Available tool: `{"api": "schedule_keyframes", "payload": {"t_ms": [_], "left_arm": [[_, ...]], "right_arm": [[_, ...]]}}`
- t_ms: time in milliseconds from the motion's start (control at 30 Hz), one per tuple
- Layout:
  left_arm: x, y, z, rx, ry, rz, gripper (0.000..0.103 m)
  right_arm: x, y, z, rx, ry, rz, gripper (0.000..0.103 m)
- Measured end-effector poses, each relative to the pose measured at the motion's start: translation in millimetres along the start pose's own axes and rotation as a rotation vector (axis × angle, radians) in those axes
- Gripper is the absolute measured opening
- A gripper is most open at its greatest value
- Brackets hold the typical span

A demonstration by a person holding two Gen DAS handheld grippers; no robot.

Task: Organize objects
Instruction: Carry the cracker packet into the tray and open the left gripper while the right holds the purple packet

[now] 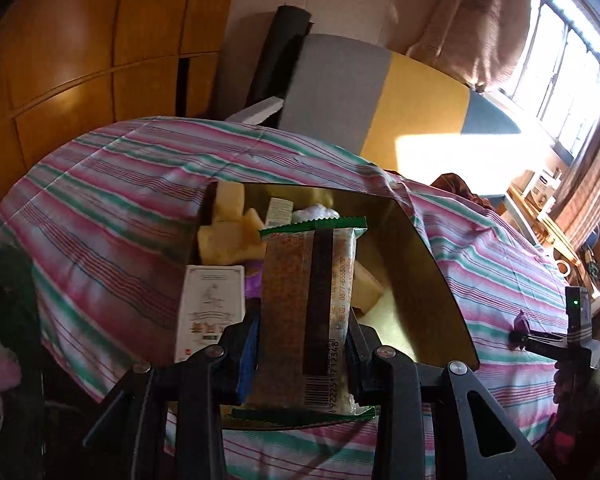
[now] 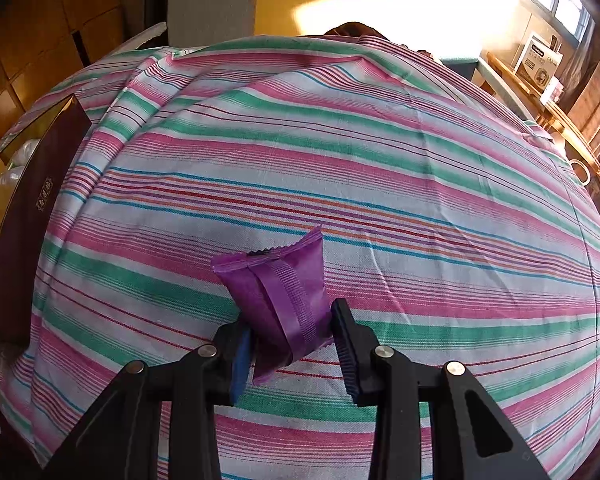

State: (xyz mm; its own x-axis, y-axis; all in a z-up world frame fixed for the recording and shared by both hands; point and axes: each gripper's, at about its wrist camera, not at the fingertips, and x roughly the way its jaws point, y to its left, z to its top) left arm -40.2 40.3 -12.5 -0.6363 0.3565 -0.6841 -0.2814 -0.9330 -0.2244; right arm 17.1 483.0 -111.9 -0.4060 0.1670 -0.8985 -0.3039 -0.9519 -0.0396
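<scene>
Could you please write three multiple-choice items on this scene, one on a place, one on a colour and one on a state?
1. Where is the green-edged snack packet held by the left hand-held gripper?
A. Over the open box
B. Flat on the striped cloth
C. On the window sill

2. What colour is the small packet in the right hand-held gripper?
A. Yellow
B. Purple
C. White

3. What state is the box in?
A. Closed with a lid
B. Open and bare inside
C. Open with items inside

Answers: 1 A, the left wrist view shows the packet in front of the box's open interior. 2 B, its wrapper is purple against the striped cloth. 3 C, yellow blocks and a white carton show inside.
</scene>
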Motion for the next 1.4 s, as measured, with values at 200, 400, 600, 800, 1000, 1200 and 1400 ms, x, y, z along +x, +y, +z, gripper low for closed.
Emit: {"api": "schedule_keyframes", "payload": {"t_ms": [200, 400, 600, 800, 1000, 1200, 1400], "left_arm": [[2.3, -7.5, -5.4, 0.013, 0.021, -0.067, 0.036], [24.7, -53.8, -7.9, 0.115, 0.088, -0.167, 0.036], [58.8, -84.5, -14.2, 0.238, 0.149, -0.145, 0.036], [82.8, -86.8, -25.3, 0.263, 0.217, -0.130, 0.037], [89.2, -83.0, -32.7, 0.255, 0.245, -0.137, 0.056], [81.5, -82.2, -36.1, 0.269, 0.215, -0.122, 0.058], [67.3, -77.7, -35.6, 0.264, 0.159, -0.081, 0.058]], "right_arm": [[0.6, -0.7, 0.1, -0.001, 0.001, 0.000, 0.037], [-0.6, -1.3, 1.2, -0.002, 0.002, 0.000, 0.037], [-1.9, -1.8, 2.4, -0.005, 0.003, 0.000, 0.037], [-3.3, -3.0, 3.4, -0.005, 0.004, 0.000, 0.037], [-2.3, -3.3, 4.2, -0.004, 0.004, 0.001, 0.037], [-2.0, -4.4, 2.3, -0.007, 0.003, -0.001, 0.037], [-3.7, -2.9, 0.7, -0.015, 0.001, -0.011, 0.037]]}}
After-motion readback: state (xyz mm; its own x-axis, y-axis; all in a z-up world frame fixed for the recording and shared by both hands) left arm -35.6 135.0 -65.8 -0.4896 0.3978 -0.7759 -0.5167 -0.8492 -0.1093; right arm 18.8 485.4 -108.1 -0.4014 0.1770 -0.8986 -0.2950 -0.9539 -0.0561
